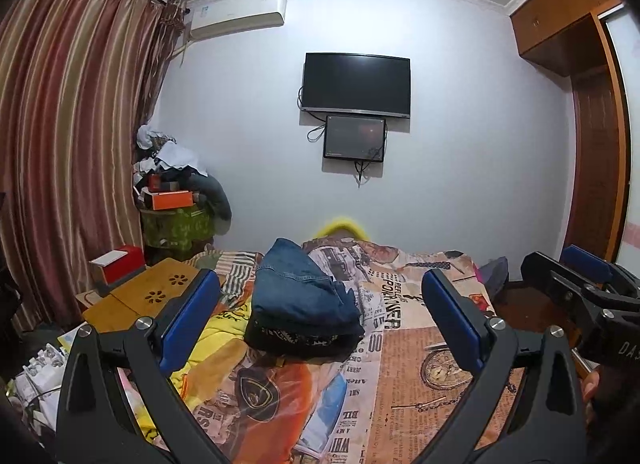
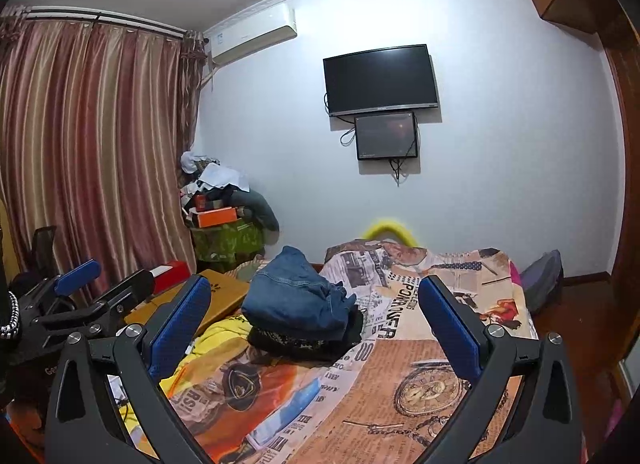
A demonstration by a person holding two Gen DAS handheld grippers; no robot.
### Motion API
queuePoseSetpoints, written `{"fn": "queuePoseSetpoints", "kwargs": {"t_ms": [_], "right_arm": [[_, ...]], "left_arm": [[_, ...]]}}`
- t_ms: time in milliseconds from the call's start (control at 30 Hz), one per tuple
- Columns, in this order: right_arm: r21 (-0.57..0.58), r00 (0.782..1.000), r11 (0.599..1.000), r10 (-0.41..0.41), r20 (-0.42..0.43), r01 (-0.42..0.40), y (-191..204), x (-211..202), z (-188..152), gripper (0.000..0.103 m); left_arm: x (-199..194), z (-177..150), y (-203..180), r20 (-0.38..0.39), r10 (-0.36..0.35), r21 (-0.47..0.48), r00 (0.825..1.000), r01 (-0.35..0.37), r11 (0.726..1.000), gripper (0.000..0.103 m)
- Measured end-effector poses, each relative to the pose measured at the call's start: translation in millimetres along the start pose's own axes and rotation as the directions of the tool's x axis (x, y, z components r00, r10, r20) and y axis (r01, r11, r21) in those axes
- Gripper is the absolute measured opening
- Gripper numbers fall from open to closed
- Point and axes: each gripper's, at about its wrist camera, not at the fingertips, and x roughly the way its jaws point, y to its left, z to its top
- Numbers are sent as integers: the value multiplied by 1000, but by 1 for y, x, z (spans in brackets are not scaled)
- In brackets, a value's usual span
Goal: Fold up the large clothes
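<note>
A pile of folded clothes (image 1: 304, 304) sits in the middle of the bed, on the printed bedspread (image 1: 420, 364). On top is a pair of blue jeans (image 1: 296, 284), folded but a bit lumpy. Under the jeans is a dark piece of clothing with a light pattern (image 1: 300, 340). Only its edge shows, so it is hard to tell what it is. A yellow cloth (image 1: 224, 324) lies just beside the pile on its left, and part of it is hidden behind a gripper finger.

The left gripper (image 1: 320, 320) is held above the near end of the bed. Its two blue fingers are far apart and hold nothing. The right gripper (image 2: 316, 320) is the same: fingers wide apart, nothing between them. Each gripper shows at the edge of the other one's view, so they are side by side. Neither touches the clothes.

A wooden lap table (image 1: 140, 296) rests at the left edge of the bed, with a red and white box (image 1: 116, 268) at its far end. In the corner behind it stands a messy heap of boxes and bags (image 1: 176, 192); what is deep inside cannot be made out. Striped curtains (image 1: 68, 136) hang on the left. On the far wall are a black TV (image 1: 356, 84), a smaller screen (image 1: 354, 138) under it, and an air conditioner (image 1: 236, 14). Something yellow (image 1: 340, 226) peeks over the far end of the bed, mostly hidden. A wooden wardrobe (image 1: 592, 104) is cut off at the right.
</note>
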Motion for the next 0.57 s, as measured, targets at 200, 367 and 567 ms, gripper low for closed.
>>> {"fn": "queuePoseSetpoints", "kwargs": {"t_ms": [200, 367, 567], "right_arm": [[4, 1000, 1000, -2, -3, 2, -1, 1, 1, 103], [3, 1000, 1000, 0, -6, 0, -1, 1, 1, 103], [-2, 1000, 1000, 1, -13, -1, 0, 4, -1, 103]], "left_arm": [[0, 1, 0, -1, 0, -1, 1000, 0, 1000, 101], [0, 1, 0, 2, 4, 1, 1000, -4, 1000, 101], [2, 0, 0, 1, 14, 7, 1000, -14, 1000, 101]]}}
